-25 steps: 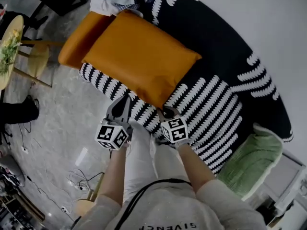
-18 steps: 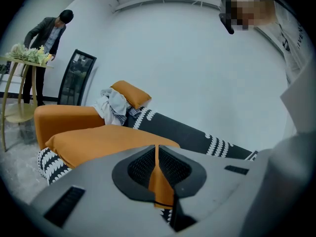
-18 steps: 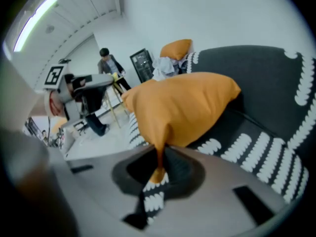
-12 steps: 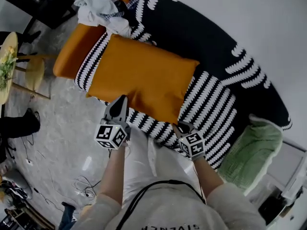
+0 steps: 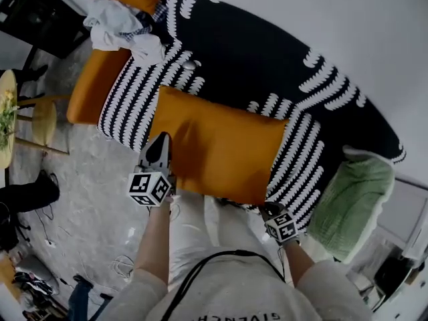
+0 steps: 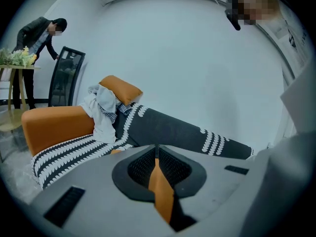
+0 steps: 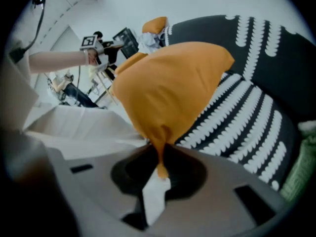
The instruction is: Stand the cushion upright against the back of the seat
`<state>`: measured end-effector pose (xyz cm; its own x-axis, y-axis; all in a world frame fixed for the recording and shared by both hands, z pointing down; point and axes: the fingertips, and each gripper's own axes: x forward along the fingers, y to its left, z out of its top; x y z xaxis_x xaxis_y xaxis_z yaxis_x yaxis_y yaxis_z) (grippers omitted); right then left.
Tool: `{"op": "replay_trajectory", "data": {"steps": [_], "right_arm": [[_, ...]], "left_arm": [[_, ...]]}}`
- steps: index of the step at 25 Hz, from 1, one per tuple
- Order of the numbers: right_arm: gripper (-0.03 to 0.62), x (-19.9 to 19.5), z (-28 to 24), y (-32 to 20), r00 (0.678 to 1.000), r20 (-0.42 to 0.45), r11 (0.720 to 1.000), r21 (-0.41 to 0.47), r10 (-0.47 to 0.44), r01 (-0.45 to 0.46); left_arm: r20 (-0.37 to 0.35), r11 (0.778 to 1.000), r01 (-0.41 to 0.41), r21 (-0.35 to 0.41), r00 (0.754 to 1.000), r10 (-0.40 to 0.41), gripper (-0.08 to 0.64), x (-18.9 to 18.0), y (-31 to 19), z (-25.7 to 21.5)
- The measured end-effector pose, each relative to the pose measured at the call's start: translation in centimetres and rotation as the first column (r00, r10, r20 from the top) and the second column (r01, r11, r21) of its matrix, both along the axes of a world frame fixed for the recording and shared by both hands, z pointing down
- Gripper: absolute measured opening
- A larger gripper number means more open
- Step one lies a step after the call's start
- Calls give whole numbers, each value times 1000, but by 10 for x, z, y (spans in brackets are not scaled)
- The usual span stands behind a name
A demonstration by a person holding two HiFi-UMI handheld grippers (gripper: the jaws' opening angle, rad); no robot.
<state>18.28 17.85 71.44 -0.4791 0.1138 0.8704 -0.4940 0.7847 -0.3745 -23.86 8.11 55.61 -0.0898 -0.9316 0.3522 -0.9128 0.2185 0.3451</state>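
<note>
From above, the orange cushion (image 5: 221,146) lies broad side up over the front of the striped seat (image 5: 130,105). Its long far edge faces the black backrest (image 5: 267,65). I cannot tell whether it rests on the seat or hangs just over it. The left gripper (image 5: 160,142) bites the near left corner and the right gripper (image 5: 267,207) the near right corner. An orange armrest (image 5: 87,92) with a heap of white clothes (image 5: 114,29) sits at the left end of the sofa, and a green pillow (image 5: 351,202) at the right end.

The left gripper view shows the left gripper (image 6: 157,162) clenched tight, with a thin fold of the cushion's (image 6: 162,194) orange cover pinched between its pads. Beyond it are the armrest (image 6: 54,125), the clothes (image 6: 101,112) and the backrest (image 6: 173,127) running off to the right.

In the right gripper view the right gripper (image 7: 159,168) is clamped on the cushion's (image 7: 168,88) gathered corner, where a white tag (image 7: 154,196) hangs out below the pads. The cushion swells up and away from the jaws, with the striped seat (image 7: 242,127) to its right.
</note>
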Motion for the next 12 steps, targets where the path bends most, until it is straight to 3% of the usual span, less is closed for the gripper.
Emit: {"op": "replay_trajectory", "data": {"steps": [5,7,9,12], "right_arm": [[49,9,22,15,992,-122,993,-114,-22,8],[101,15,26,16,988,-151,988,-153,-42,18],[195,21,24,9,987,-160,986,-169,-18,-10],[210,24,13,-16,987,-143,986,-139,68,-88]], "left_arm": [[13,998,-39,-42,999,40,28,-1,-12,10],[-8,997,-28,-68,1000,28,50,-8,-17,20],[-31,995,-14,-96,999,11,128,-18,-22,32],[-18,990,-11,-140,1000,8,154,-35,-32,47]]}}
